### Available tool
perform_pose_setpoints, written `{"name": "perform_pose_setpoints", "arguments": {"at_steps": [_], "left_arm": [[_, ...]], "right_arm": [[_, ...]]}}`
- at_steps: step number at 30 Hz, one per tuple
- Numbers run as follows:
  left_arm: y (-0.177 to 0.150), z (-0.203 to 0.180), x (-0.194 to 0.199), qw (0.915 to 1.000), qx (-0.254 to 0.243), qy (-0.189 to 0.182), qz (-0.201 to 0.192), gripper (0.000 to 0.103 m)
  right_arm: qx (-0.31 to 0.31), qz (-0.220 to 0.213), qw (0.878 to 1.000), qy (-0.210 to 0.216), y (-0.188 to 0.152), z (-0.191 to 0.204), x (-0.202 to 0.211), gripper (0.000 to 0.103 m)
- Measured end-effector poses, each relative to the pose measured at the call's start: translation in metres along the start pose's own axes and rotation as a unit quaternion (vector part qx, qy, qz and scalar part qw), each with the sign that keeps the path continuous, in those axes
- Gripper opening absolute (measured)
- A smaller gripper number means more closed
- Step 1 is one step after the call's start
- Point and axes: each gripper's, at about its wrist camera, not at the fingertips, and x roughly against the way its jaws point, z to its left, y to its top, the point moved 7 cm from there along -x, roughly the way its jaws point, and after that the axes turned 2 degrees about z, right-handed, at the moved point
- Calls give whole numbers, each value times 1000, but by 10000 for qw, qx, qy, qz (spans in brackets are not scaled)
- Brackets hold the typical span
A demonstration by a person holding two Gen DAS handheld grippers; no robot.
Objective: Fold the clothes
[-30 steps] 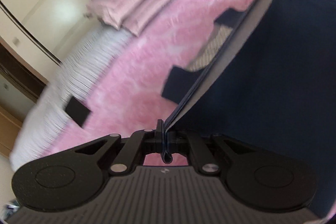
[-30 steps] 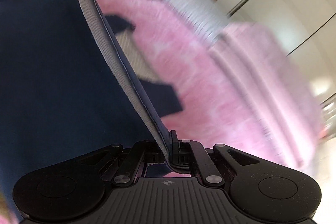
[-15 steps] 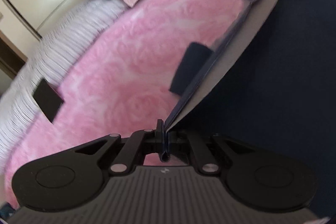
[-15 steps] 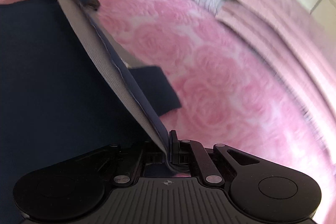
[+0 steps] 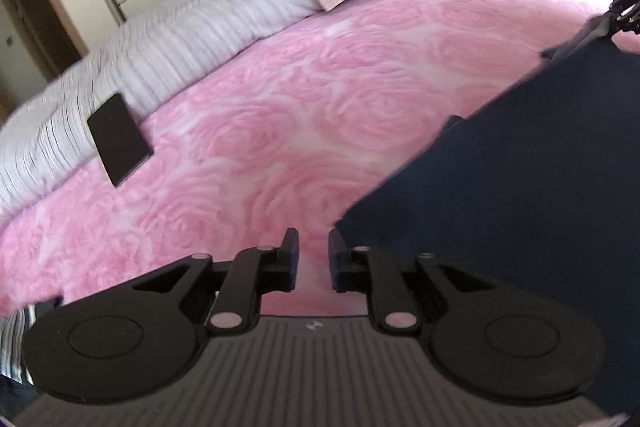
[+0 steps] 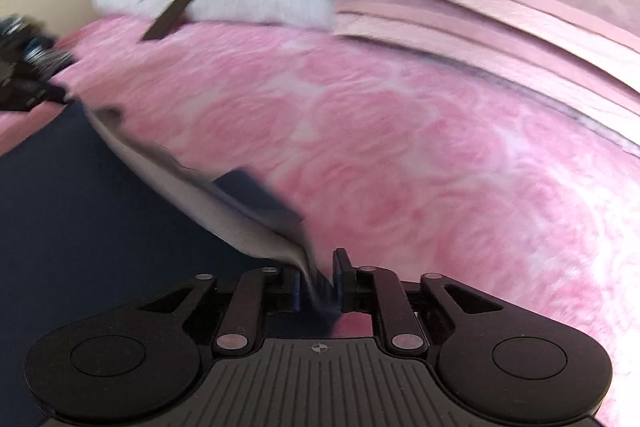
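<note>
Both grippers have just let go: the left gripper (image 5: 310, 253) now stands open and empty beside the navy garment (image 5: 520, 187), which lies flat on the pink blanket (image 5: 280, 115), so this fold looks laid down. Only the right wrist view shows the right gripper (image 6: 318, 277), jaws parted, with the garment's grey edge (image 6: 256, 231) slack between them.

We see a navy garment (image 5: 520, 195) with grey lining, a pink rose-patterned blanket (image 5: 300, 99), and a black phone (image 5: 119, 145).
</note>
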Motion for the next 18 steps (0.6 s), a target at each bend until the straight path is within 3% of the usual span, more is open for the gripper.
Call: {"name": "perform_pose_setpoints", "arguments": {"at_steps": [1,2,8,16,18], "left_arm": [[-1,1,-1,10000,53,-54,8,13],[-2,2,-1,9999,106,-107,16,13],[-12,8,1,9949,740,-677,-71,20],[-3,22,4,9726,1761,-1514,-139,33],[-3,17,0,9731,1698,-1556,-22,34]], "right_arm": [[-143,-27,9999,-85,5,-5,-2,36],[-253,-45,9996,-117,5,-6,-2,43],[-572,40,9983,102,-14,-2,2,44],[-1545,-60,9869,458,-24,-19,-1,45],[-1589,-79,9861,486,-22,-19,-3,45]]}}
